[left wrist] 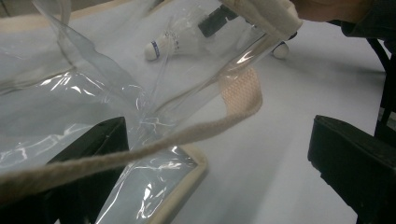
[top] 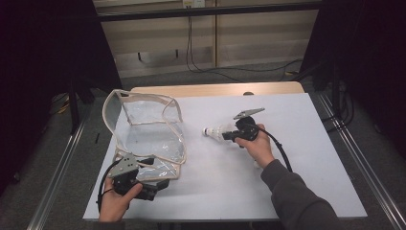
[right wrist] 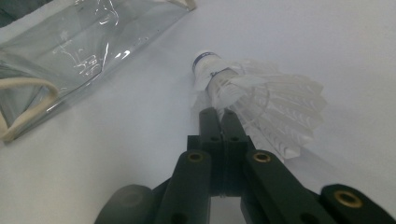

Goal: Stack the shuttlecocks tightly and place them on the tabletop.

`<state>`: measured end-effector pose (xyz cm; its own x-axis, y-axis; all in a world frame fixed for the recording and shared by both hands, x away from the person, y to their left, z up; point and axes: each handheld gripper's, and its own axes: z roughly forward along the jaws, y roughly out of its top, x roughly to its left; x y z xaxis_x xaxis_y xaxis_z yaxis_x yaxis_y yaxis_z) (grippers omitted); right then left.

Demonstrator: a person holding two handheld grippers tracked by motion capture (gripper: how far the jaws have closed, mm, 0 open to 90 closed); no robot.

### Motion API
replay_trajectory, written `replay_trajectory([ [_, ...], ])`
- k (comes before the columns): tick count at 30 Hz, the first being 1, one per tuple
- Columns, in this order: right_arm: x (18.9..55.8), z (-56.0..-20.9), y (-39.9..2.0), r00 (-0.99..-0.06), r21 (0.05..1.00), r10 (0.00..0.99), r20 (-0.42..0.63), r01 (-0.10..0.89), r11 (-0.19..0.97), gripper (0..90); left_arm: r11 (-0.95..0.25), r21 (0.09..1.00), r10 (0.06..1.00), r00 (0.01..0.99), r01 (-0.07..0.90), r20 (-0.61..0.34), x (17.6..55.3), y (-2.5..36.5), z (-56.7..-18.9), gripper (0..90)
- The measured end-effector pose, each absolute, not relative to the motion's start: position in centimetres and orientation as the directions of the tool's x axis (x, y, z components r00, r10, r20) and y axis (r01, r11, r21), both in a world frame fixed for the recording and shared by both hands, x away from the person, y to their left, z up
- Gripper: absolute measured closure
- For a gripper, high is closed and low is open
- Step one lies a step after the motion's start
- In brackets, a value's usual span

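Pinching the feather skirt of a white shuttlecock point(right wrist: 252, 93), the right gripper point(top: 229, 136) has its jaws drawn fully together, so the light thing hangs from a thin edge rather than being crushed across its cone. In the right gripper view the cork nose with its blue band points away from the jaws toward the bag, which suits feeding it in nose first. From above, the shuttlecock sits just off the bench point(top: 287, 191) surface or barely on it; I cannot tell which. It lies right of the clear plastic bag point(top: 148, 139) and apart from it. The left gripper point(top: 160, 184) rests low at the bag's near corner, jaws wide, one jaw under the clear film and the cream cord handle point(left wrist: 196, 133) crossing between them without being clamped. That placing looks meant to steady or prop the bag, whose cream-trimmed mouth stands open toward the shuttlecock.
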<state>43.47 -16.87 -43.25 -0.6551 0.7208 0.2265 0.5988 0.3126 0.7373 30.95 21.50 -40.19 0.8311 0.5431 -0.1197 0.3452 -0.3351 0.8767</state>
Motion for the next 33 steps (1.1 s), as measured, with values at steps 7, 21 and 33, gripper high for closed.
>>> replay_trajectory([
  [7, 43.70, -43.43, -16.71, -0.653, 0.741, 0.722, 0.228, 0.597, 0.307, 90.0, -0.332, 0.877, 0.544, 0.830, 0.346, -0.122, 30.96, 21.49, -40.20, 5.3],
  [21, 43.92, -43.62, -16.71, -0.648, 0.742, 0.725, 0.231, 0.600, 0.299, 90.0, -0.334, 0.875, 0.546, 0.829, 0.350, -0.123, 30.97, 21.43, -40.18, 5.3],
  [33, 43.96, -43.60, -16.56, -0.661, 0.754, 0.713, 0.236, 0.587, 0.295, 90.0, -0.335, 0.876, 0.544, 0.830, 0.348, -0.122, 30.99, 21.46, -40.19, 5.2],
])
